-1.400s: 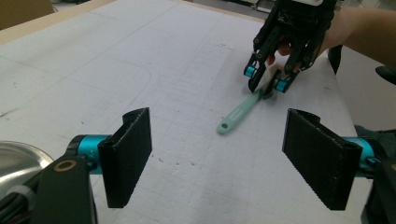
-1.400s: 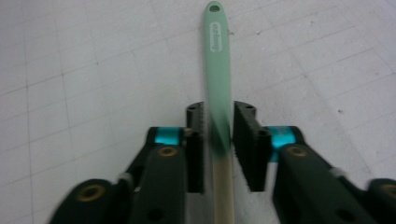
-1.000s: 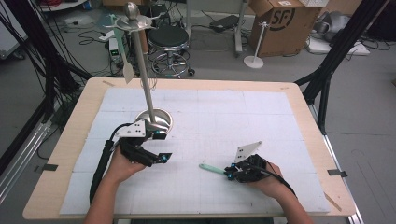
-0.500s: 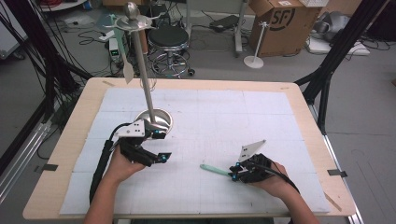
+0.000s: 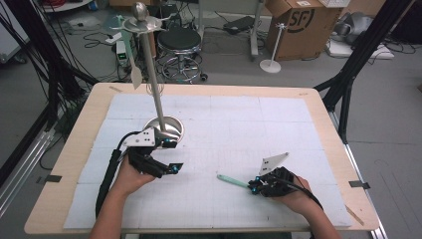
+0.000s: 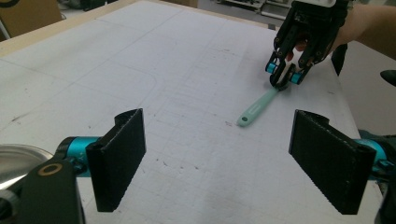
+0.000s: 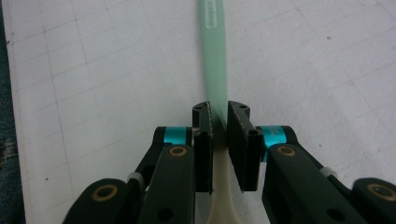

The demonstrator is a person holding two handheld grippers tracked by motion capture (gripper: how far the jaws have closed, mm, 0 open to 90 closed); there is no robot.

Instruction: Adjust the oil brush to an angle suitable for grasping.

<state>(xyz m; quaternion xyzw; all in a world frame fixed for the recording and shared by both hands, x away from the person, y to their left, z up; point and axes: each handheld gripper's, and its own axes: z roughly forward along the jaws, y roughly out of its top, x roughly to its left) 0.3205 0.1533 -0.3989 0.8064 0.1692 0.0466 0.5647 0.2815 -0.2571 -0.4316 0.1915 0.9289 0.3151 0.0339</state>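
- The mint-green spatula (image 5: 233, 180) lies flat on the white gridded mat (image 5: 234, 124), toward my right side of the table, its handle end pointing to the middle of the mat
- In my right gripper view the spatula (image 7: 214, 56) runs straight away from me, a pale green handle with a small printed label near its far end; the cream-coloured part passes beneath the jaws toward me
- My right gripper (image 5: 255, 186) is pinching that spatula: its two black pads have just been closing and now press on the handle from both sides, low over the mat
- From my left gripper view I see the right gripper (image 6: 283, 80) at the far end of the spatula (image 6: 256, 108), tips down against the mat
- My left gripper (image 5: 173, 155) sits well apart from the spatula, with its jaws spread wide and nothing between them
- Just beside my left gripper stands a metal stand (image 5: 154, 94), its round base (image 5: 171, 127) on the mat and its thin pole rising to a flat top piece
- The mat covers a light wooden table (image 5: 318, 99)
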